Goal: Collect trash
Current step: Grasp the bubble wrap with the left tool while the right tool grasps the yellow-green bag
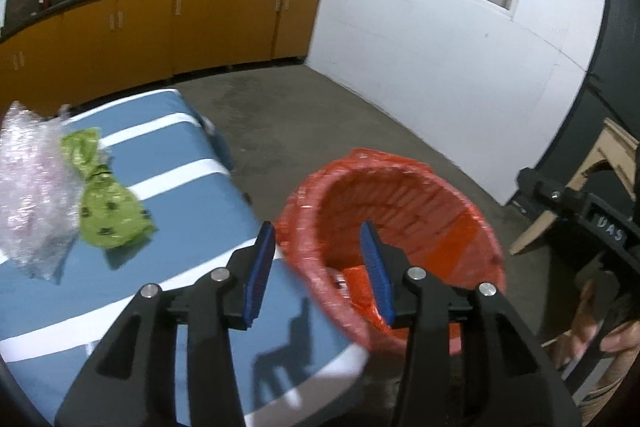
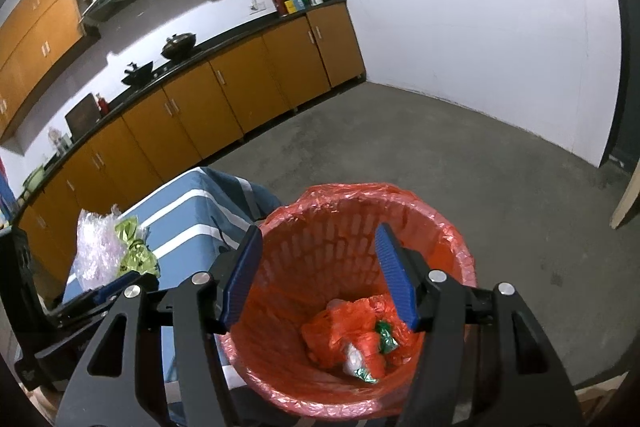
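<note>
Right gripper [image 2: 318, 275] fingers parted and empty above the red-lined bin [image 2: 460, 247], wrappers at its bottom. Left gripper [image 1: 318, 267] likewise open, empty. Remaining trash, a green wrapper [image 1: 108, 211] and clear plastic film [image 1: 32, 187], lies on the striped surface [image 1: 192, 219]; probably light, soft, crinkly: pinch a bunched fold.
</note>
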`<state>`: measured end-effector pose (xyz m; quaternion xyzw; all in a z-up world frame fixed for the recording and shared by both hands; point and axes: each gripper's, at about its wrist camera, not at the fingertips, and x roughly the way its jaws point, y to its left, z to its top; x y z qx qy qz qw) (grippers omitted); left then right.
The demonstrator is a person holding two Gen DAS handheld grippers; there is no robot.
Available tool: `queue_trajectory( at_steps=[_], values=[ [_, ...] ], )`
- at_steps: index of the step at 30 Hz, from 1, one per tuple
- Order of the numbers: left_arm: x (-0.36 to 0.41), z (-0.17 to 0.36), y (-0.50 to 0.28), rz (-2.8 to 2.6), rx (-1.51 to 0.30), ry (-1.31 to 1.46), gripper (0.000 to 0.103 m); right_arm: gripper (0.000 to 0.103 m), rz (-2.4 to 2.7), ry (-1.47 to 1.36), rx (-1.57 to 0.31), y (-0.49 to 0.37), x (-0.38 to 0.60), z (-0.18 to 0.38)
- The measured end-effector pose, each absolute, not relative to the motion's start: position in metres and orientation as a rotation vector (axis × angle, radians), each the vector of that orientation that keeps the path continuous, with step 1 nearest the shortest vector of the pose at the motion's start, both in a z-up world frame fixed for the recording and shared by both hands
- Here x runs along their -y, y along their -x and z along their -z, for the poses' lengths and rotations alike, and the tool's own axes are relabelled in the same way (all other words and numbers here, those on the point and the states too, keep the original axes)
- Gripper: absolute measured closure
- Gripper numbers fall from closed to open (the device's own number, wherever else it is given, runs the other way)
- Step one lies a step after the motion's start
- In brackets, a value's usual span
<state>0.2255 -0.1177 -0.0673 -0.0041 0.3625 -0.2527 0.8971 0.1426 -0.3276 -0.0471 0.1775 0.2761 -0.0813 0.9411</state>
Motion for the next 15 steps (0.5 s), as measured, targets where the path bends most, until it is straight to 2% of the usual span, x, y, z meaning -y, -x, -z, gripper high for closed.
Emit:
queue_trajectory(
  at_steps=[15],
  values=[
    [0.010,0.063,-0.225,0.247,-0.683,0.034,0.057,0.044,0.000,-0.231,-0.588,-0.180,0.253,0.041]
  ],
)
